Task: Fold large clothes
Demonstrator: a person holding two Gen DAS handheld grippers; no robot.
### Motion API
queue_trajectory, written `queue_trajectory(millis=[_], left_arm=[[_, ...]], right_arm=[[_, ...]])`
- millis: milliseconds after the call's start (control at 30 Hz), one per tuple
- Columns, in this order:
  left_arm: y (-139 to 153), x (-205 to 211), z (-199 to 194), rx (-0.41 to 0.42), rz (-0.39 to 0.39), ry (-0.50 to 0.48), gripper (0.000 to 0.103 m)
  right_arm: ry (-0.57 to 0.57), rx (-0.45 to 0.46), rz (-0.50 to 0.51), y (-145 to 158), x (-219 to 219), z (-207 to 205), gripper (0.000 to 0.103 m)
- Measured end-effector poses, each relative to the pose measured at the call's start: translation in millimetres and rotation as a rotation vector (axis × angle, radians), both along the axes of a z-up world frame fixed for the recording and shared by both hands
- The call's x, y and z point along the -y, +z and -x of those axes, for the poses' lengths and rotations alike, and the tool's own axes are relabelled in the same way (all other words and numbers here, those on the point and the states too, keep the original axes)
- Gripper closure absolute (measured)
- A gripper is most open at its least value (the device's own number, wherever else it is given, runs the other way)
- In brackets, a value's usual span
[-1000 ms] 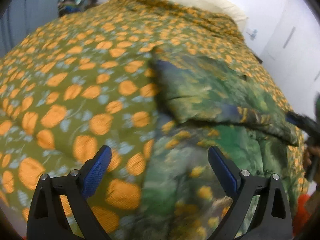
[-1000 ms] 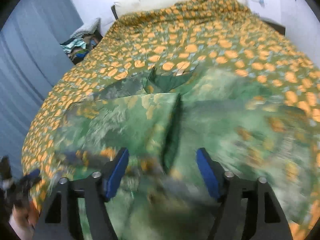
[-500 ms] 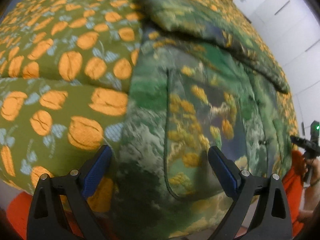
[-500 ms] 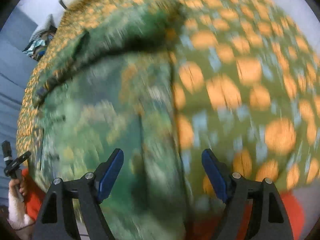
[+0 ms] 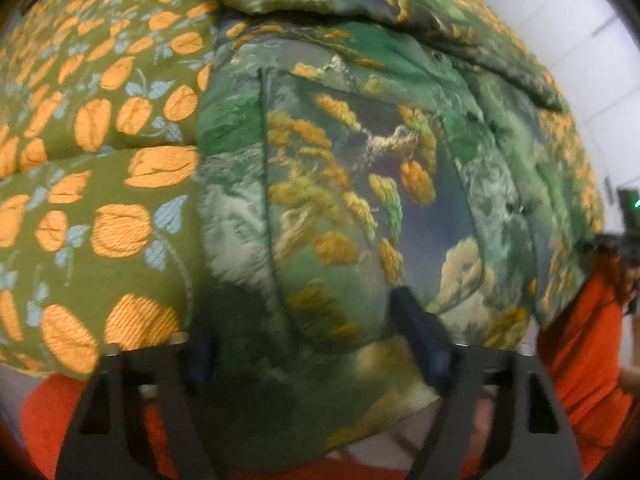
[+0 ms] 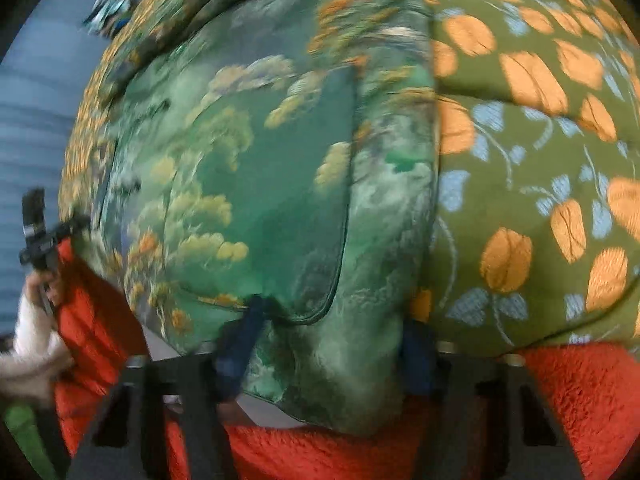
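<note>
left tongs (image 5: 308,332) wide, now straddling garment (image 5: 360,184) hem | right tongs (image 6: 328,344) likewise, closer

We see a glossy, silky green jacket (image 5: 360,208), a matt woven cloth bedspread (image 5: 100,160), and a fuzzy orange fleece (image 6: 560,392).
</note>
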State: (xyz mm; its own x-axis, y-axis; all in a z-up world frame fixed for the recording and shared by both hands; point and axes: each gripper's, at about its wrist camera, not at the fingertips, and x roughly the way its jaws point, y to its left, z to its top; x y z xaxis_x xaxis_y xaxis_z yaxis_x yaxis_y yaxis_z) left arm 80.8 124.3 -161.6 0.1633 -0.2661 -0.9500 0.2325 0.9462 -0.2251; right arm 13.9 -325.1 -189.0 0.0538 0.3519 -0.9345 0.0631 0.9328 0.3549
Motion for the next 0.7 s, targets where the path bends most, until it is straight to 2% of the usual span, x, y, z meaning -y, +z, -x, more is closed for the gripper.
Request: queue_trajectory(millis=[67, 133, 167, 233, 300, 367, 467, 567, 600, 667, 700], left_arm=[[7, -8, 4, -0.009, 0.016, 0.019, 0.056], [13, -13, 7, -0.016, 0.047, 0.034, 0.068], [17, -15, 9, -0.014, 0.072, 0.04, 0.072], [24, -18, 11, -0.007, 0.095, 0.05, 0.072], [24, -17, 10, -0.006, 0.098, 0.051, 0.068], [15, -17, 5, -0.023, 0.077, 0.051, 0.051], [3, -14, 5, -0.053, 0.069, 0.048, 0.033], [-3, -6, 7, -0.073, 0.026, 0.007, 0.03], [-3, -4, 7, -0.073, 0.013, 0.0, 0.031], [-1, -1, 8, -0.081, 0.02, -0.011, 0.065], [-1, -1, 8, -0.088, 0.041, -0.005, 0.069]], right_arm=[[0.0, 0.02, 0.004, 7, -2, 1, 0.078], [-0.029, 0.053, -0.017, 22, 4, 4, 0.08], [-0.041, 0.072, -0.026, 28, 4, 4, 0.081], [-0.062, 0.11, -0.047, 43, 7, 7, 0.081], [-0.061, 0.134, -0.051, 50, 10, 7, 0.081], [-0.055, 0.135, -0.056, 46, 7, 4, 0.079], [-0.068, 0.095, -0.045, 26, 2, -1, 0.069], [-0.095, 0.05, -0.059, 10, 11, 4, 0.052], [-0.102, 0.035, -0.073, 5, 12, 5, 0.051], [-0.087, 0.019, -0.086, 1, 10, 5, 0.051], [-0.067, 0.008, -0.09, -1, 7, 5, 0.062]])
